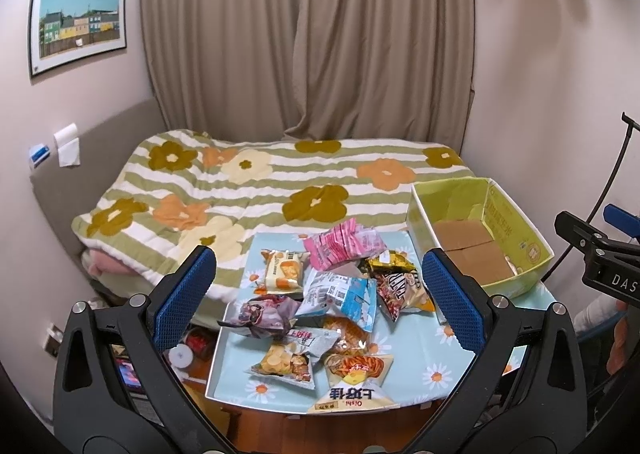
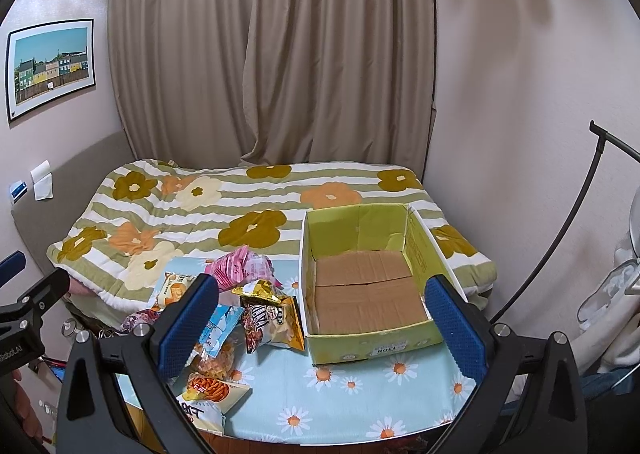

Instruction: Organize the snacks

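Several snack bags lie in a heap on a small table with a daisy cloth (image 1: 424, 366): a pink bag (image 1: 344, 246), a gold bag (image 1: 396, 282), a light blue bag (image 1: 344, 294), a chips bag (image 1: 288, 362) and an orange-stick bag (image 1: 352, 378). An empty green cardboard box (image 1: 516, 250) stands at the table's right; it also shows in the right wrist view (image 2: 372, 350). My left gripper (image 1: 316, 294) is open above the heap, holding nothing. My right gripper (image 2: 320, 322) is open before the box, empty, with the gold bag (image 2: 272, 318) between its fingers.
A bed with a flowered striped quilt (image 1: 260, 189) lies behind the table, under beige curtains (image 1: 304, 33). A wall is at the right. A thin black stand (image 2: 560, 254) curves at the right. Things sit on the floor left of the table (image 1: 192, 346).
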The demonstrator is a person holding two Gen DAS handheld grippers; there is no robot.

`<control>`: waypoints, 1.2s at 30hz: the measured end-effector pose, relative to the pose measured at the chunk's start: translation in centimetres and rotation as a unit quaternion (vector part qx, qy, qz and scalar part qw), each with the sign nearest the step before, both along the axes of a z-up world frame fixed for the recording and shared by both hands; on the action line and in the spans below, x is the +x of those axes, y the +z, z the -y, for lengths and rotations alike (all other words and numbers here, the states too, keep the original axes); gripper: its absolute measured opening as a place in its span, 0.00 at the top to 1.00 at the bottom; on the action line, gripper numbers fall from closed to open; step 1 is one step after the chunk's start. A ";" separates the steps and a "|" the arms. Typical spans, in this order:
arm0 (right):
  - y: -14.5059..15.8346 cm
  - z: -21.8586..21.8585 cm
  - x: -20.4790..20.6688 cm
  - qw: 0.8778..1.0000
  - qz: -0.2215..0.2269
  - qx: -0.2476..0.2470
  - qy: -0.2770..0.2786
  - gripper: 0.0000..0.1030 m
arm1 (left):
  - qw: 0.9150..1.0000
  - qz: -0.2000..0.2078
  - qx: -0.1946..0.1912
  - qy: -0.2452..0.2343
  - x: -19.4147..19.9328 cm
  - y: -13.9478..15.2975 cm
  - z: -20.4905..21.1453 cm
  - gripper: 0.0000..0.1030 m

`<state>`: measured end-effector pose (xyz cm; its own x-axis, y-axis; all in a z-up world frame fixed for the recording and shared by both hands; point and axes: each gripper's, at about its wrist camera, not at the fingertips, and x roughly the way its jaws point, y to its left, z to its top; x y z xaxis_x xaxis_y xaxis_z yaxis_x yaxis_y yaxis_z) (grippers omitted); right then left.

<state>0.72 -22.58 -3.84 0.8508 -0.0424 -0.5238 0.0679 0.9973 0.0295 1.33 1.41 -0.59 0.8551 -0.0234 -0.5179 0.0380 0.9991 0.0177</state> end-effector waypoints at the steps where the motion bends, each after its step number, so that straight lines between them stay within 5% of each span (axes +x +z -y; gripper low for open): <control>1: 0.0 0.2 -0.1 1.000 0.000 0.000 -0.001 0.01 | 1.000 0.000 0.001 0.000 0.0 0.0 0.0 0.01; 22: 0.2 -0.5 0.5 1.000 -0.006 0.003 0.004 0.01 | 1.000 -0.015 -0.001 0.012 0.0 0.4 0.3 0.01; 36: -4.4 -2.6 5.5 0.984 -0.041 0.022 0.173 0.01 | 0.989 -0.135 0.001 0.066 2.7 -6.0 -4.6 0.01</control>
